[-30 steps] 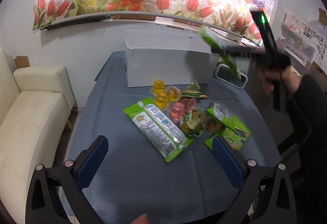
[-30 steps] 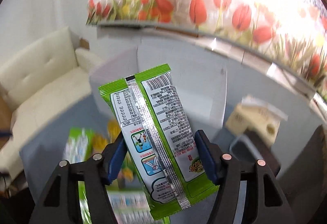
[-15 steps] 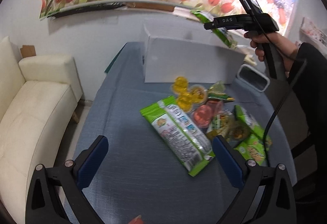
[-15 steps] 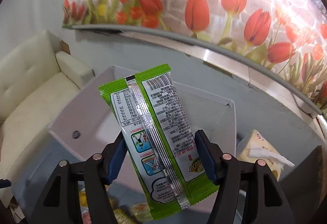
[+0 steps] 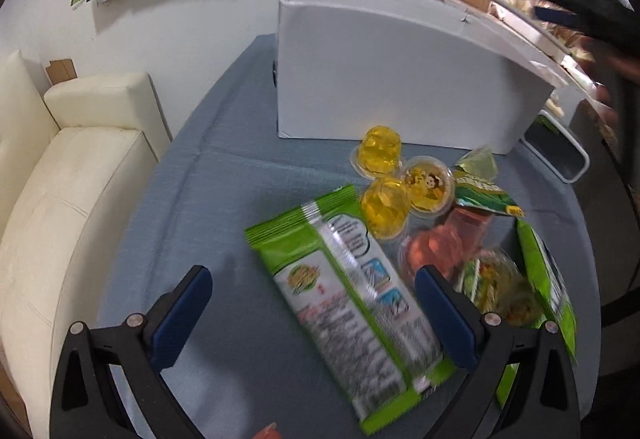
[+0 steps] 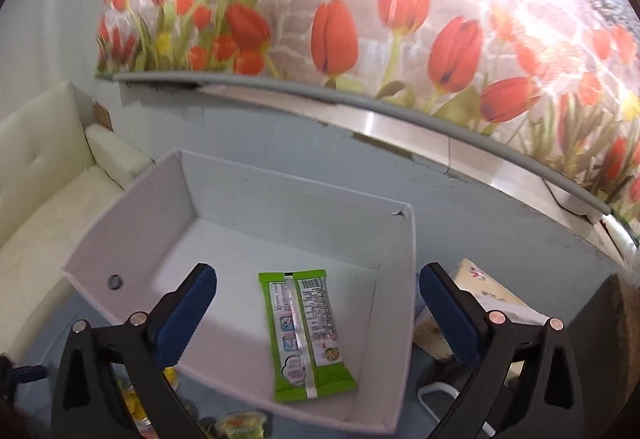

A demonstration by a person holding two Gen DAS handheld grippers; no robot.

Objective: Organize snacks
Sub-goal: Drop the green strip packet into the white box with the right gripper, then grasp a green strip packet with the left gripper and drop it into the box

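Our left gripper [image 5: 312,313] hangs wide open over the long green packet [image 5: 352,303] (axis slanting across its jaws); our right gripper [image 6: 318,307], opening with nothing between its jaws, overlooks a second packet [image 6: 306,333] inside the white box [image 6: 394,275].

You have one white cardboard box [image 6: 280,207] with one green foil snack packet [image 6: 306,335] lying flat in it. On the table there are three yellow jelly cups [image 5: 380,155], one red jelly cup [image 5: 452,247] at about three o'clock of them, and one large green snack packet [image 5: 352,295]. At least two more green packets [image 5: 544,279] lie at the right; blur hides any further ones.
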